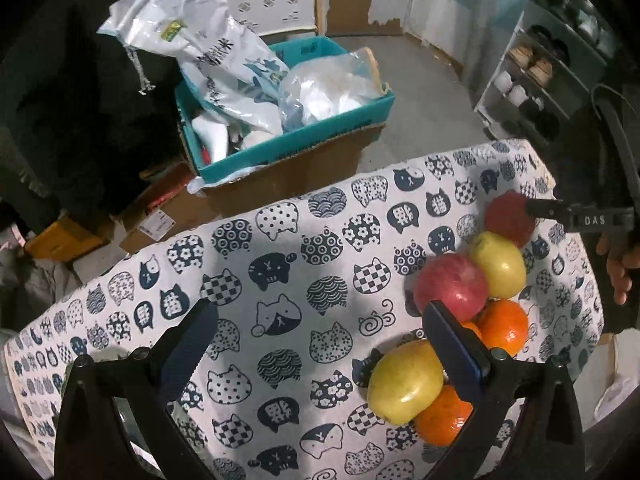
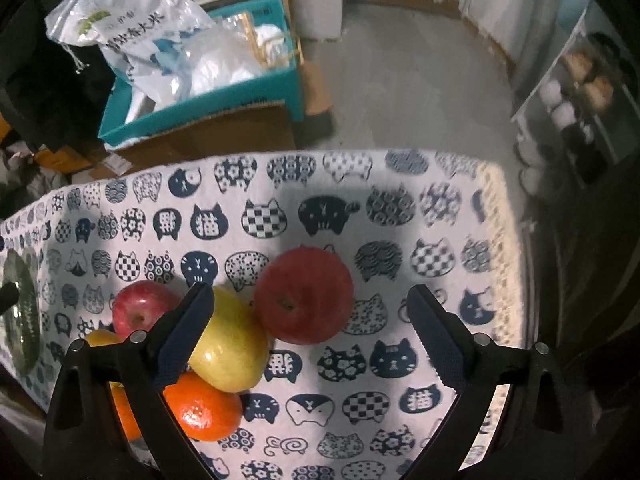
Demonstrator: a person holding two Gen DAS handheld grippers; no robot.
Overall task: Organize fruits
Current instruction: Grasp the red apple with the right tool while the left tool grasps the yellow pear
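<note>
Fruit lies in a cluster on the cat-print tablecloth [image 1: 280,264]. In the left wrist view I see a yellow apple [image 1: 404,380], an orange [image 1: 442,416], a second orange [image 1: 504,326], a red apple [image 1: 450,286], a second yellow apple [image 1: 500,264] and a far red apple [image 1: 510,218]. My left gripper [image 1: 320,344] is open and empty, left of the cluster. In the right wrist view my right gripper [image 2: 312,336] is open, with a red apple [image 2: 304,294] between and beyond its fingers, untouched. A yellow apple [image 2: 230,344], an orange [image 2: 204,410] and another red apple [image 2: 140,308] lie by its left finger.
Beyond the table's far edge stands a teal crate [image 1: 304,140] of plastic bags on cardboard boxes. A white shoe rack [image 1: 532,80] stands at the right. A green glass plate [image 2: 20,316] sits at the table's left edge. The right gripper's tip [image 1: 560,212] shows by the far red apple.
</note>
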